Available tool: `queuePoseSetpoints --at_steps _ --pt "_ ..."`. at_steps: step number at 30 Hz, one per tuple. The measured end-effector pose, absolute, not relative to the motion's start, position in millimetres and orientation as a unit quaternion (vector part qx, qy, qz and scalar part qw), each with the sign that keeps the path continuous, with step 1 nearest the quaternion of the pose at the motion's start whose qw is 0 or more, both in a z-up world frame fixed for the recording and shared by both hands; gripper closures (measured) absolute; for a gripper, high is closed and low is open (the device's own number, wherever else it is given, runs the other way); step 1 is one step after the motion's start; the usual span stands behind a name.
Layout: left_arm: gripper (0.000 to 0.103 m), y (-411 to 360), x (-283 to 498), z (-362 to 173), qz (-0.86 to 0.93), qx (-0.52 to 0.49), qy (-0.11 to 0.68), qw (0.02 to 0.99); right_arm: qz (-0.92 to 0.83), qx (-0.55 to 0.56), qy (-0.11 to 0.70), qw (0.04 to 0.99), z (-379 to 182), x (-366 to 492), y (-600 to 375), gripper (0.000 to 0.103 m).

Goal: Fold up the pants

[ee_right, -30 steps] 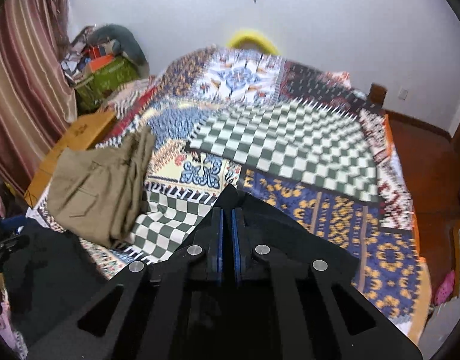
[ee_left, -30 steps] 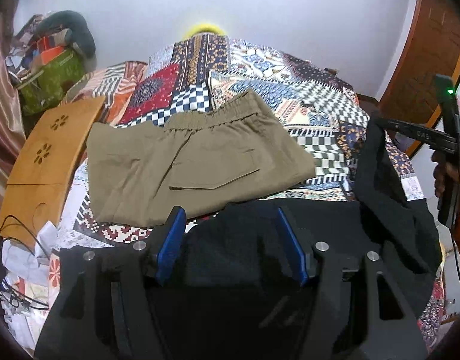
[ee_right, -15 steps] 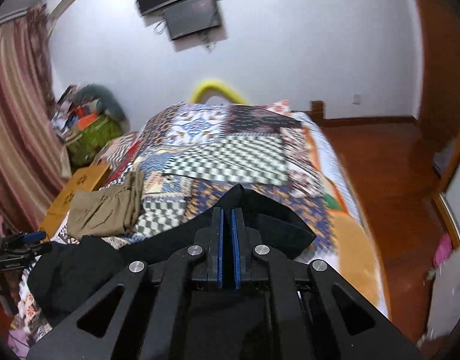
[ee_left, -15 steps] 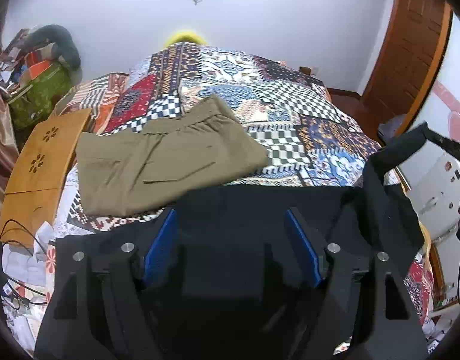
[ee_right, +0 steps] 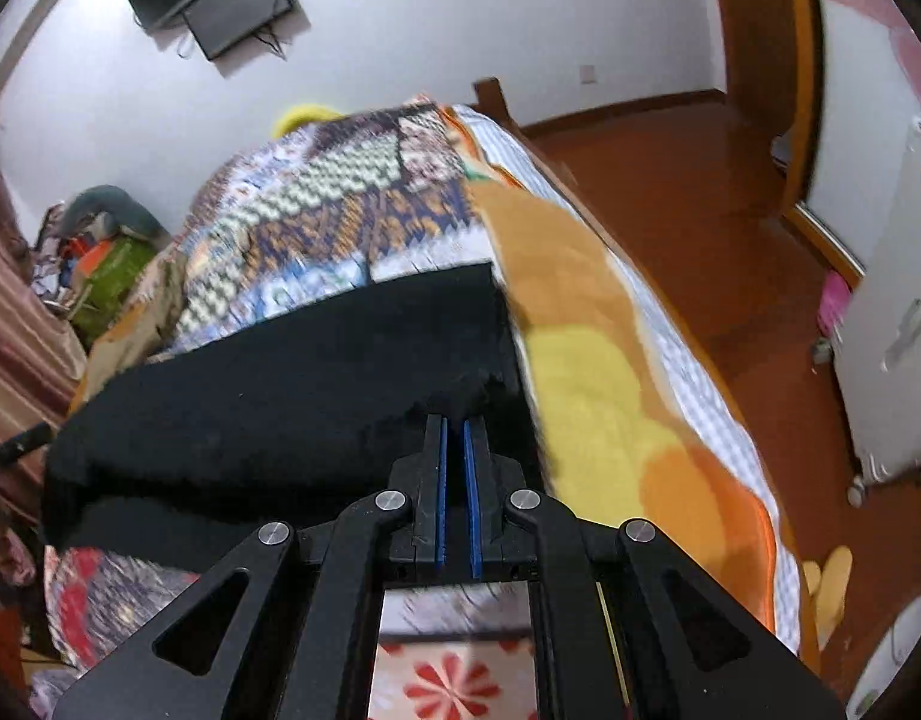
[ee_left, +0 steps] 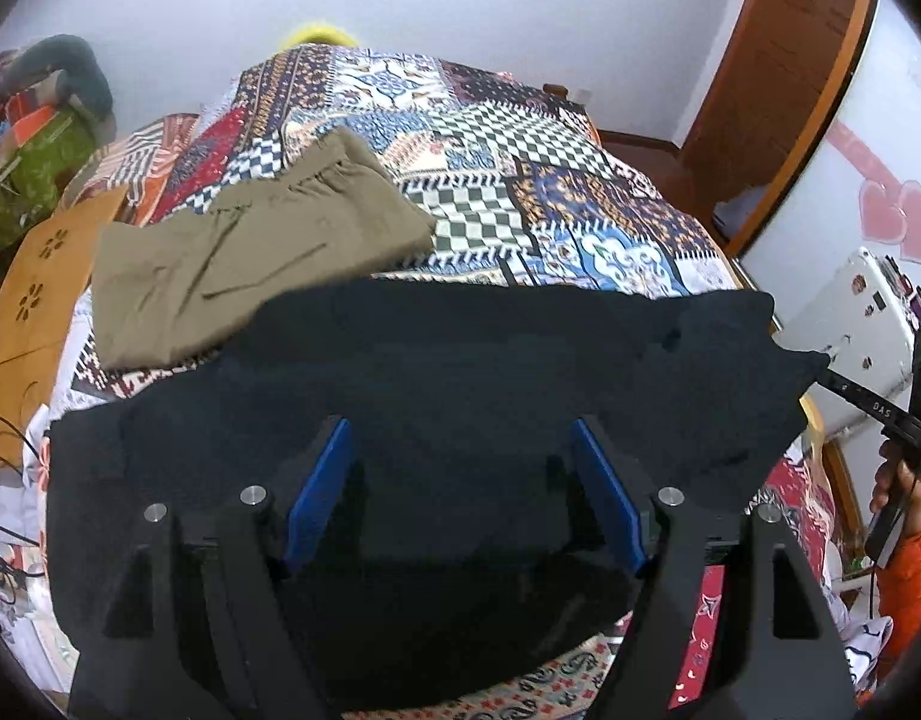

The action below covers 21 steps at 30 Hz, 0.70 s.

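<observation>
You're gripping black fabric pants [ee_right: 292,384] in right tool [ee_right: 454,450] | left tool [ee_left: 460,462] just been widening, pants between, unpinched | patchwork-quilt bed [ee_left: 520,180]

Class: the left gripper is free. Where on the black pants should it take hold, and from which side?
Probably the near-left corner of the black pants, approached from the bed's near edge. The right gripper already pinches the opposite corner, and the left gripper, which has just been opening, hangs over mid-cloth, where no edge offers itself.
</observation>
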<state>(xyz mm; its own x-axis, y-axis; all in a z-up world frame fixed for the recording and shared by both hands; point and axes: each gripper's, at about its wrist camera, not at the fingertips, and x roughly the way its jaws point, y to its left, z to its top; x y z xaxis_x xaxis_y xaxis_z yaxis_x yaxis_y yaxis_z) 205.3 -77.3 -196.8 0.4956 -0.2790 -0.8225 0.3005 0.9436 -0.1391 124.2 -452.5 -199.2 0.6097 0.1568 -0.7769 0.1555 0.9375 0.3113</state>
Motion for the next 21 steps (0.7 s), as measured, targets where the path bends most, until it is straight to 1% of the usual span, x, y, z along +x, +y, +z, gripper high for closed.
queuePoseSetpoints --at_steps 6,10,17,18,20,21 --pt "0.028 -73.6 200.9 -197.5 -0.152 0.017 0.470 0.869 -0.011 0.179 0.454 0.873 -203.5 107.0 -463.4 0.098" --pt "0.028 -51.4 204.6 -191.1 -0.129 0.001 0.461 0.878 -0.030 0.180 0.459 0.869 -204.9 97.7 -473.6 0.098" --pt "0.028 34.2 214.0 -180.9 -0.033 -0.022 0.444 0.895 -0.033 0.176 0.451 0.874 -191.6 114.6 -476.5 0.098" --pt "0.028 47.6 215.2 -180.7 -0.018 -0.022 0.443 0.896 -0.030 0.175 0.449 0.875 -189.4 120.2 -474.8 0.097" --pt "0.028 79.9 218.0 -182.2 0.021 -0.024 0.441 0.897 -0.024 0.173 0.445 0.878 -185.7 132.3 -470.3 0.090" --pt "0.028 93.4 219.7 -183.7 0.038 -0.026 0.441 0.896 -0.021 0.172 0.441 0.881 -183.8 138.7 -467.2 0.082"
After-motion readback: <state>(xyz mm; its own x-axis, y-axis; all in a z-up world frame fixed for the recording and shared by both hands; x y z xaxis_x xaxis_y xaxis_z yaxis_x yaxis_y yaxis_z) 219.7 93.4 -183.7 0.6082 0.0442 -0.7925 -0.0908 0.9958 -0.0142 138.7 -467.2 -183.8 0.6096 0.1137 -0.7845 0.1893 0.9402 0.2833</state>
